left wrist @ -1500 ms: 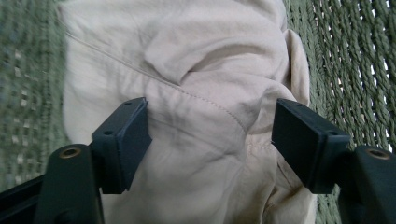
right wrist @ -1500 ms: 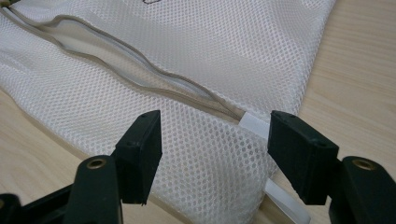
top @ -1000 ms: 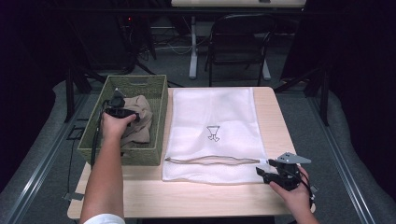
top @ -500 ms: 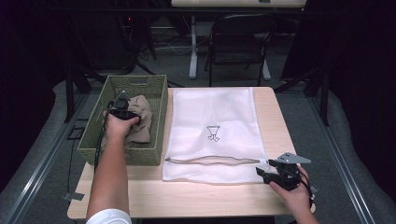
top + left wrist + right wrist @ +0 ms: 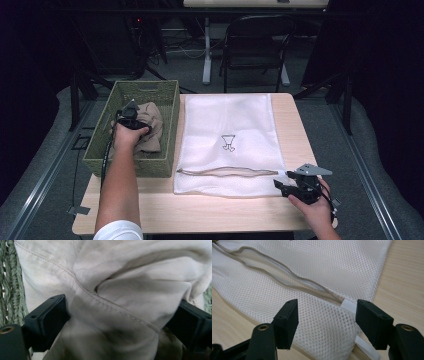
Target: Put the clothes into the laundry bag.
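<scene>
1. The left gripper is inside the green woven basket at the left of the table, pointing down into a beige garment.
2. Its jaws have just been opening and stand wide. A fold of the garment bulges between them; both jaws lie against the cloth, and whether they grip it cannot be told.
3. The garment lies crumpled in the basket, against its woven wall.
4. The right gripper rests at the near right corner of a white mesh bag.
5. Its jaws stand apart and hold nothing. The bag's corner lies between them, beside the end of the partly open zipper.
6. The bag lies flat on the table, just beside the basket.
</scene>
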Motion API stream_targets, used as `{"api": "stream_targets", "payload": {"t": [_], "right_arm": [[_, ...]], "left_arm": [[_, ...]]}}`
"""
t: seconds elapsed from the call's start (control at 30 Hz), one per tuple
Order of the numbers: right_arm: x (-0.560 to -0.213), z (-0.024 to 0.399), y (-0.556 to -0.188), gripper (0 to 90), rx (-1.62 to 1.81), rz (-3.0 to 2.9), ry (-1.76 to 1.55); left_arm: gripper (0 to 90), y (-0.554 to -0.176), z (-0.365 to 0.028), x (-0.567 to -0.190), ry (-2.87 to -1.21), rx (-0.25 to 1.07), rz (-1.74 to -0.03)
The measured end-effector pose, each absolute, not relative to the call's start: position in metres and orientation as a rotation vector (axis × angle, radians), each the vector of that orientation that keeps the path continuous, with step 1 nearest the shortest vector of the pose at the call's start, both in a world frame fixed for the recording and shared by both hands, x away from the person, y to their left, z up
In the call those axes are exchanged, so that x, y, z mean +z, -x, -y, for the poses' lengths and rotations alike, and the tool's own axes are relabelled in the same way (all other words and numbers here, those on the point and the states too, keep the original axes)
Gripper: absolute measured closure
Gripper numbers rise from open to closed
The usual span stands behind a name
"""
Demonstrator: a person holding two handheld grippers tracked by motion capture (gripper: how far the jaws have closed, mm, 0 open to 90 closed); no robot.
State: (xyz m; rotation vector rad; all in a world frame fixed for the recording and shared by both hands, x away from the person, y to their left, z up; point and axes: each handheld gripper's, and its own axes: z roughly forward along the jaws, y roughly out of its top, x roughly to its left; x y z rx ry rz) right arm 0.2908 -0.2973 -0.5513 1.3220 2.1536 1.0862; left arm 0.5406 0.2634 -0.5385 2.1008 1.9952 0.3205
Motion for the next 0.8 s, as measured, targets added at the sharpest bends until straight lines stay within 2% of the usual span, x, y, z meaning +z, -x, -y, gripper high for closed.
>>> {"api": "stream_targets", "payload": {"t": [0.17,0.8], "right_arm": [[-0.552,0.297,-0.291,34.7,1.089,-2.154,-1.323],[-0.554,0.295,-0.292,34.7,1.084,-2.168,-1.323]], "left_arm": [[0.0,-0.541,-0.266,-0.544,-2.117,0.331,-1.987],[0.5,-0.543,-0.265,-0.550,-2.103,0.328,-2.028]]}}
